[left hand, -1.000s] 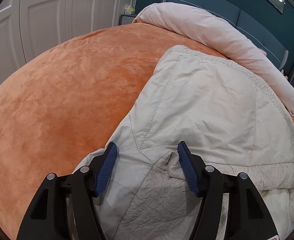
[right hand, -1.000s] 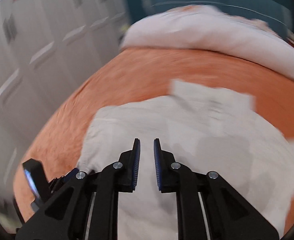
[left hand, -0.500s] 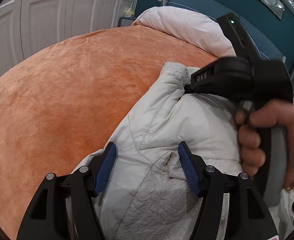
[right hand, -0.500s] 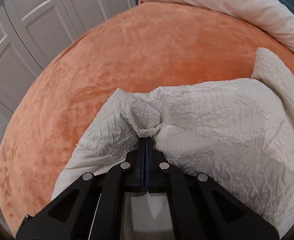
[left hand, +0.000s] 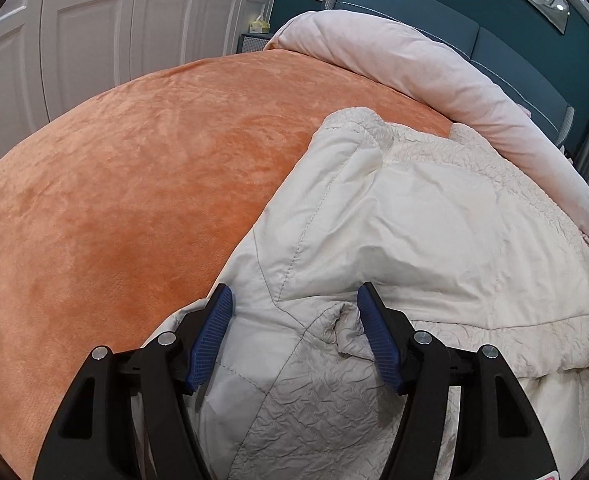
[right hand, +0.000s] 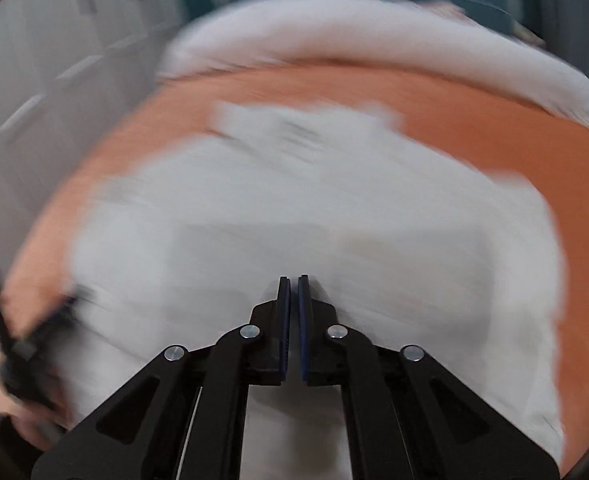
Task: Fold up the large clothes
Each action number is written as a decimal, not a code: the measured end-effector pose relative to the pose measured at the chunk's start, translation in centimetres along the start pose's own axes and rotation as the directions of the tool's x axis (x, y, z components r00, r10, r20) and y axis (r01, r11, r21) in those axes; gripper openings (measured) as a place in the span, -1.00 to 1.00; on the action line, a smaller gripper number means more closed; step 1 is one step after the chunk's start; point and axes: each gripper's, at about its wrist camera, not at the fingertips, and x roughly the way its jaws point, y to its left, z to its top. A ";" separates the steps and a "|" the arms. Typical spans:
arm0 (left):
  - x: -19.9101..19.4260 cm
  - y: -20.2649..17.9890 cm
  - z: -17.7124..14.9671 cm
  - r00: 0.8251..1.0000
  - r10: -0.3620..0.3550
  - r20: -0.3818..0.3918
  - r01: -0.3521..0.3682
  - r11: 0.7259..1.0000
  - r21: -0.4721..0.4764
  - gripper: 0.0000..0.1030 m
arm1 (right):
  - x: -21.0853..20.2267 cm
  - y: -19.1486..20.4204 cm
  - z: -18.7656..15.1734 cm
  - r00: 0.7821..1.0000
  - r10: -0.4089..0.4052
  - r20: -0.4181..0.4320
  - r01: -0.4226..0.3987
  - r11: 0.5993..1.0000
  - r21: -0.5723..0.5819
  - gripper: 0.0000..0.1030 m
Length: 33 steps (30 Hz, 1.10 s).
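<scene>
A cream quilted garment (left hand: 414, 220) lies spread on the orange bedspread (left hand: 134, 180). Its far edge is bunched and turned inward. My left gripper (left hand: 294, 292) is open, its blue pads (left hand: 210, 336) straddling a puckered seam at the garment's near end without pinching it. In the heavily blurred right wrist view, my right gripper (right hand: 290, 280) is shut above the garment (right hand: 294, 220), and I see no cloth between its pads. The left gripper (right hand: 34, 340) and the hand that holds it show as a dark blur at the lower left.
A rolled pale pink duvet (left hand: 434, 68) lies along the far side of the bed, before a blue headboard (left hand: 494, 28). White wardrobe doors (left hand: 94, 32) stand to the left. A tissue box (left hand: 259, 24) sits on a small stand by them.
The right gripper pinched the garment's far edge half a second ago and has since swung out of the left view. That edge is now bunched inward. The left gripper has not moved.
</scene>
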 end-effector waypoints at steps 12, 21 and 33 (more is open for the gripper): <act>-1.2 0.0 1.2 0.997 0.003 -0.078 -0.002 1.000 0.010 0.29 | -3.7 -4.1 -2.8 0.997 0.061 -0.046 -0.054 0.988 0.142 -0.71; -16.1 10.2 -5.8 0.971 -0.162 -0.176 0.126 0.971 -0.202 0.62 | -21.6 -12.9 -18.5 0.998 -0.012 -0.054 0.023 0.979 0.204 0.25; -20.7 10.1 -14.7 0.921 -0.231 -0.314 0.169 0.962 -0.214 0.64 | -21.6 -14.3 -29.0 0.958 0.254 -0.133 -0.143 0.826 0.545 0.32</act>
